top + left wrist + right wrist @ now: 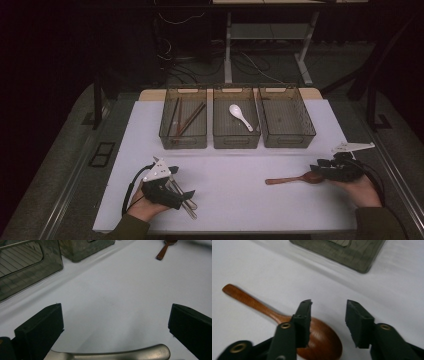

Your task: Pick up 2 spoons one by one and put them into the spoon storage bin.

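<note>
I have the right tongs [325, 168] near the desk's right edge, jaws partly apart and gripping nothing. The brown wooden spoon [292, 179] lies flat on the white desk [240, 200] there, bowl toward the right edge and handle pointing toward the middle of the desk. In the right gripper view the spoon's bowl [322, 342] sits under the left jaw, which overlaps the bowl's rim, while the other jaw stands over bare desk beside it; the gap between the pads is empty.

My left tongs [182, 197] sit near the desk's front-left corner with the jaws spread wide. In the left gripper view a dull silver metal handle [112, 355] lies across the desk between the jaws' bases, and the pads are not pressing on it. From the high view a thin metal utensil [186, 204] lies under those tongs; I cannot tell its type.

Along the desk's far edge stand three smoky transparent plastic bins [286, 141] side by side. The left one holds brown wooden chopsticks [189, 120], and the middle one holds a white ceramic soup spoon [240, 116].
</note>
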